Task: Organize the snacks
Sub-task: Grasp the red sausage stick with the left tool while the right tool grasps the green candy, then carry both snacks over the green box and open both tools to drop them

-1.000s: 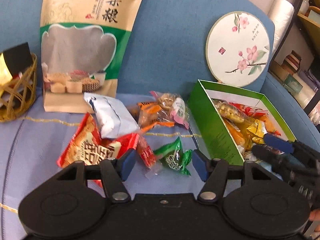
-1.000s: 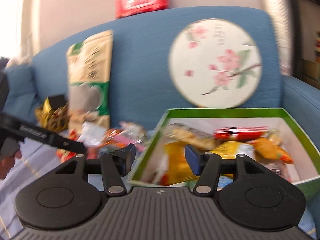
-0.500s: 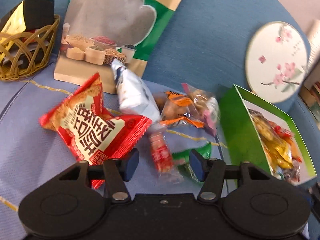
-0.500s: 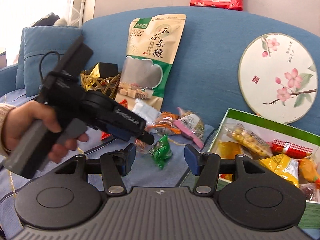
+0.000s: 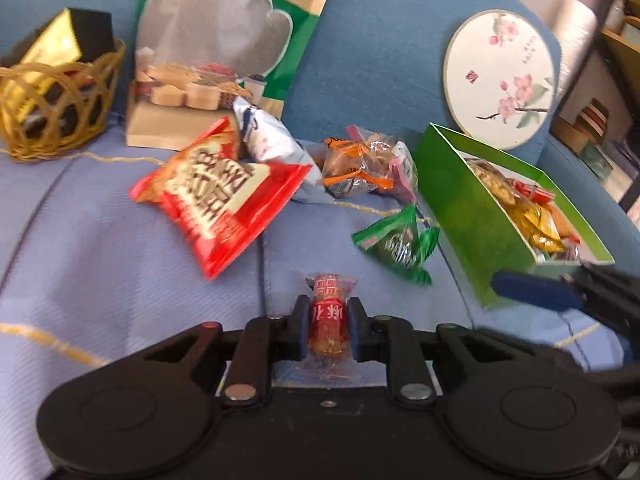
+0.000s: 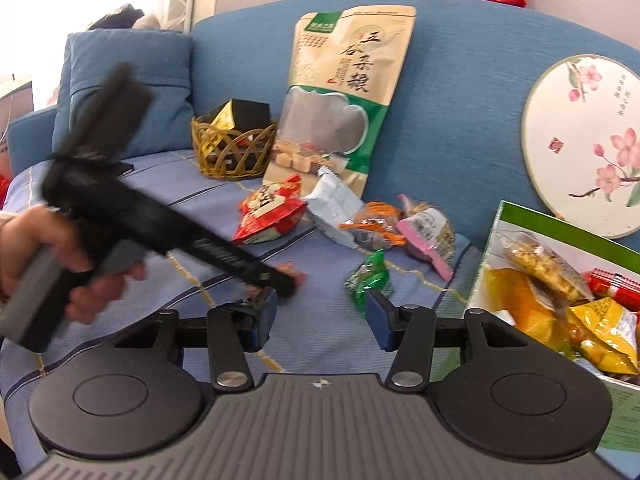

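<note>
Left claw [image 5: 328,330] has just closed, pinching the small red clear-wrapped candy bar [image 5: 329,320] at mid-length, on the blue sofa cushion [image 5: 100,264].

Light, crinkly and slippery-looking, probably brittle inside; the green cardboard box [image 5: 472,220] lies ahead-right. Right claw [image 6: 320,312] stands spread, empty, though narrowing.

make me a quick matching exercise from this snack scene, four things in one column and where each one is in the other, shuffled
Things
1. small red snack stick
2. yellow snack packets
3. black and gold box
4. round blossom fan

Places
A. in the wicker basket
B. propped against the sofa back
C. between the fingers of the left claw
D. inside the green box

Pairs: 1-C, 2-D, 3-A, 4-B
</note>
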Tool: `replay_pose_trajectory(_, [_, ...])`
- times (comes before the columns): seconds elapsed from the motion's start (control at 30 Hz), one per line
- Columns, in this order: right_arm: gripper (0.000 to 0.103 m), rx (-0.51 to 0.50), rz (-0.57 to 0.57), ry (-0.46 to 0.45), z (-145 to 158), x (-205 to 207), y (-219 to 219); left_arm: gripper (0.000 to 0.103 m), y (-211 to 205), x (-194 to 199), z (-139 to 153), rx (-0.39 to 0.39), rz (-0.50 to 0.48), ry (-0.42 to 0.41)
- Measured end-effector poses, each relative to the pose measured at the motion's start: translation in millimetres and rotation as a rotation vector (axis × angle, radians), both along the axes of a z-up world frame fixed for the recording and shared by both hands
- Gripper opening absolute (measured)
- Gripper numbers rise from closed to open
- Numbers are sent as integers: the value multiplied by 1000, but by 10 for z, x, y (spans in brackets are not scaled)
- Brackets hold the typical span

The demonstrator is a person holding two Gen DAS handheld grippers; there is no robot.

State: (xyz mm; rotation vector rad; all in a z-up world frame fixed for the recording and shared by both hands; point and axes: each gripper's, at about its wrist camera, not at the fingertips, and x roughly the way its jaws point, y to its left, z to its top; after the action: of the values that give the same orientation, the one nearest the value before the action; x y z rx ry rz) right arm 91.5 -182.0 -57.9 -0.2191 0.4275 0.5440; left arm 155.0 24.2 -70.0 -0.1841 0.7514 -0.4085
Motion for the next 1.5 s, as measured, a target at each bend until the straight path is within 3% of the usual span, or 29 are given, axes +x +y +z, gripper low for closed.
replay_pose_trajectory(0.13, [80, -59, -57, -24, -47, 78, 132, 49, 112, -62, -56, -63, 22, -6])
replay_pose_trajectory(0.3, [80, -141, -118, -36, -22, 314, 245, 51, 177, -32, 19, -4, 32, -23])
replay_pose_trajectory(0.47, [80, -195, -131, 19, -55, 628, 344, 51, 295, 17, 5, -68, 46, 35])
replay_pose_trajectory(0.7, [84, -271, -138, 64, -142, 858, 422, 51, 204, -13, 13, -8, 4, 15])
replay_pose_trajectory(0.73, [80, -282, -130, 73, -161, 874, 440, 51, 199, -12, 11, -4, 1, 13])
replay_pose_trajectory(0.77, [61, -289, -124, 92, -177, 883, 453, 51, 199, -12, 9, -3, -1, 12])
replay_pose_trajectory(0.97, [56, -160, -155, 71, -123, 519, 297, 52, 218, 1, -7, -17, 2, 20])
replay_pose_trajectory(1.23, [56, 37, -207, 70, -105, 7, -38, 51, 53, -128, -43, 92, -14, -83])
replay_pose_trajectory(1.37, [56, 78, -218, -7, 115, -39, -141, 50, -35, -162, 54, 0, -24, -42])
replay_pose_trajectory(1.5, [56, 139, -288, -99, 353, -104, -445, 50, -428, -208, 370, -63, -114, -126])
